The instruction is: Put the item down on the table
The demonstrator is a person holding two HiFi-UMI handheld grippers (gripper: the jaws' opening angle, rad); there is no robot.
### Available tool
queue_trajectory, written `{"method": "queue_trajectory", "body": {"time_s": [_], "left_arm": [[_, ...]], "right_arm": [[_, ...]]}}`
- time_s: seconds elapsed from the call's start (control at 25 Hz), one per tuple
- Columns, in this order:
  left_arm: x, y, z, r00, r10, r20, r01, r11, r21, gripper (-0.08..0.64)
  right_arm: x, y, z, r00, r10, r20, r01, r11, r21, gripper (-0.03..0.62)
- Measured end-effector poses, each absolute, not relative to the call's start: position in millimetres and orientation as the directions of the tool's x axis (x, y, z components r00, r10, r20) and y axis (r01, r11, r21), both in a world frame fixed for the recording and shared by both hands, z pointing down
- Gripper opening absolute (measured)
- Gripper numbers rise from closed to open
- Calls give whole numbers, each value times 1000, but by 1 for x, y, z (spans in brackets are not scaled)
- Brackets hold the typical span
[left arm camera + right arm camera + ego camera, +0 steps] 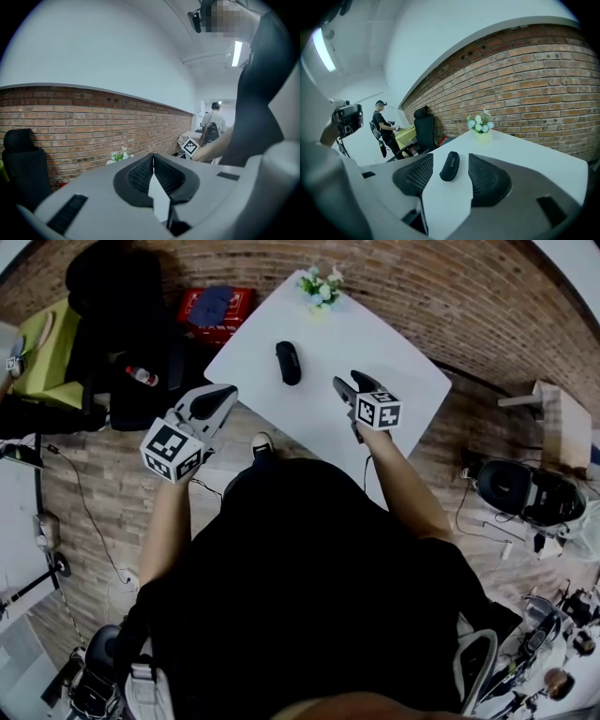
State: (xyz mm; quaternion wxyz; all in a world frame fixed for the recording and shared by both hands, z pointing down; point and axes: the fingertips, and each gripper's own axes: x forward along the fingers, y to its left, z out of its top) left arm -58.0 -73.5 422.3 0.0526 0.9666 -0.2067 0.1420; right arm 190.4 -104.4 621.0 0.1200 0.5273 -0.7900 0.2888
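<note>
The left tool, nearest the person, is clenched on nothing by the left corner of the tabletop. The right tool hangs released, apart from the black case, which lies flat on the tabletop at its ten o'clock. A flower pot stands beyond at twelve. I judge the risk is a careless pull-back, clipping the case and sliding it toward the near edge.

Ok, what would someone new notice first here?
The black case lies alone on the white table, touched by neither gripper. The right gripper hangs open beside it; a small flower pot sits at the far corner.
</note>
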Motion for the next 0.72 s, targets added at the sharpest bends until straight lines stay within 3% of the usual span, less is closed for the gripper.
{"method": "queue_trajectory", "body": {"time_s": [0.72], "left_arm": [[-19,-48,425,889,-346,301,-373,-927,37,11]], "right_arm": [[210,-61,606,-448,-773,449,-887,322,-331,143]]}}
